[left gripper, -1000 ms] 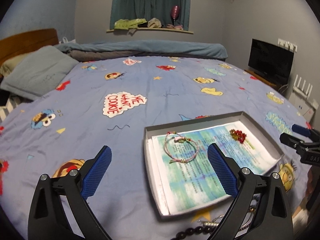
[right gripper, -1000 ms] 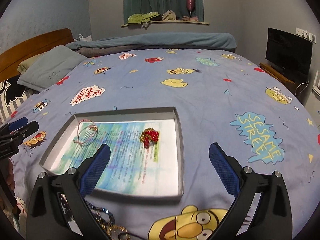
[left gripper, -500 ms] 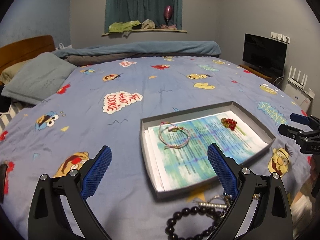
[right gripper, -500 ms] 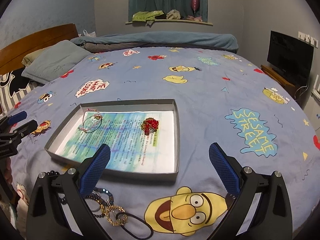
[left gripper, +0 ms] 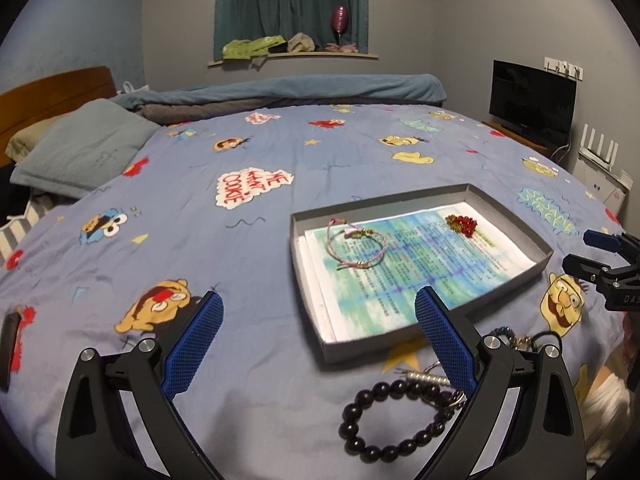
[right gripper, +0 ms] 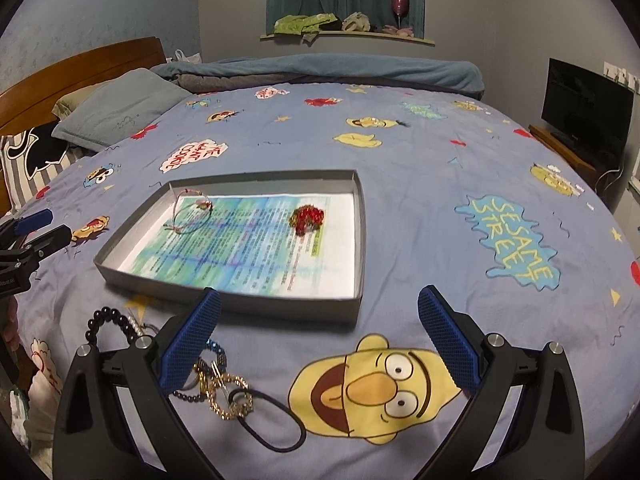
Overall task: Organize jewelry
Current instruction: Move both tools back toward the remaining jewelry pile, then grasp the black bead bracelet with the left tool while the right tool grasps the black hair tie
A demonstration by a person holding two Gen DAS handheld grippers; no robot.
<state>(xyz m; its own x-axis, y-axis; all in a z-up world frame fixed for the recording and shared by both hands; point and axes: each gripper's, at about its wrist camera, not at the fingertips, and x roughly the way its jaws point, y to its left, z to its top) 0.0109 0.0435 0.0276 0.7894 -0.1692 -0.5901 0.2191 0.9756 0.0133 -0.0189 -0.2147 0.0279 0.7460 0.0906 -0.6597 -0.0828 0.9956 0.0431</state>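
- Left hand-held gripper was spread wide and empty, hovering over the bedspread; right hand-held gripper likewise spread wide, holding nothing.
- Nearest the left gripper: black bead bracelet lay loose on the bedspread, touching a silver coiled piece by the right-hand finger.
- Nearest the right gripper: a tangle of gold chain, small dark beads and a black hair tie, partly hidden behind the left-hand finger.
- Risk, as judged: pieces in the tangle overlap, so a pinch on one strand would likely drag its neighbours along or drop one short of the tray.
- Risk, as judged: the bedspread is soft; pressing down for a thin chain could pinch cloth instead, or sink the piece into a fold.
- Risk, as judged: the tray wall is low and the tray sits on bedding, so a knock from a finger could tilt it and slide the contents.
- Just beyond the loose pieces: grey shallow tray, lined with a printed sheet.
- In the tray: pink cord bracelet near the left end, red bead cluster towards the far right; well apart, not touching.
- Far: pillow, folded blanket, window sill, television.
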